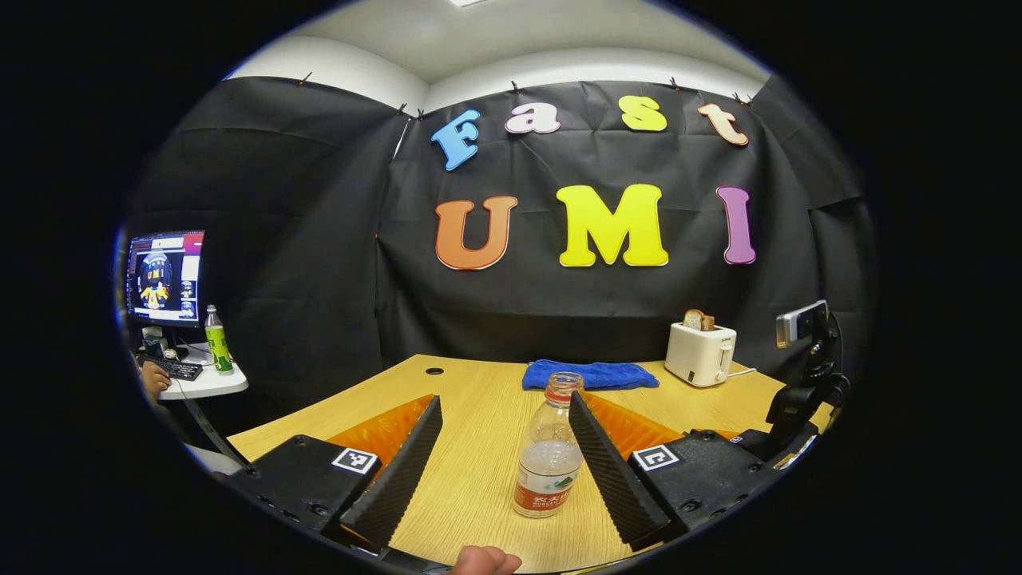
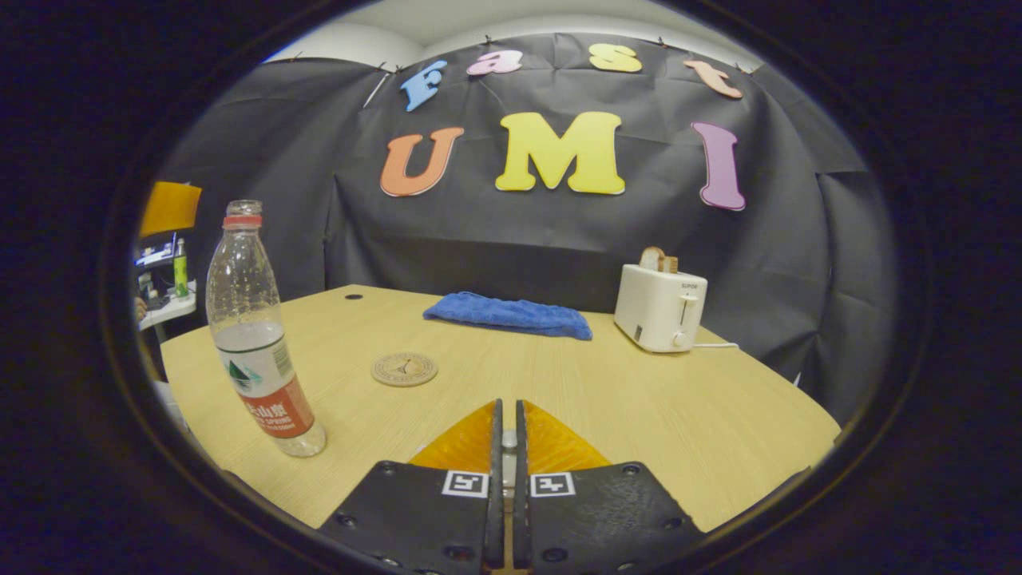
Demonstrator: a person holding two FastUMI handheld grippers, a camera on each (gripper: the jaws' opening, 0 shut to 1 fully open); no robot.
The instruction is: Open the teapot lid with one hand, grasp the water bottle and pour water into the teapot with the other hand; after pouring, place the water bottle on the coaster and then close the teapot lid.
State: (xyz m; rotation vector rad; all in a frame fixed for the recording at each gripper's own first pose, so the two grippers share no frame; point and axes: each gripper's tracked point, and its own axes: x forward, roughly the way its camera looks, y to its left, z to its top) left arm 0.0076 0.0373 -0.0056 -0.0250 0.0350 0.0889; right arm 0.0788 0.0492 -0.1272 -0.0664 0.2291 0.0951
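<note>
Left gripper [image 1: 505, 459] spread wide around the water bottle [image 1: 549, 455], which stands uncapped between its fingers, nearer one. Right gripper [image 2: 505, 447] pinched closed, holding nothing; its view catches the coaster [image 2: 404, 369] just beyond the bottle, toaster [image 2: 659, 308] farther off.

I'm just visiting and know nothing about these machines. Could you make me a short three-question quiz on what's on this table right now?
1. True or false: the left tongs are already squeezing the water bottle.
2. Multiple choice: what sits on the coaster? A) the bottle B) nothing C) the toaster
3. Fill in: the right tongs are ____ (open or shut).

Key
1. False: they stand open, with the bottle between the fingers and a gap on the left side.
2. B: the bottle stands on the table, apart from the coaster.
3. Shut, holding nothing.
</note>
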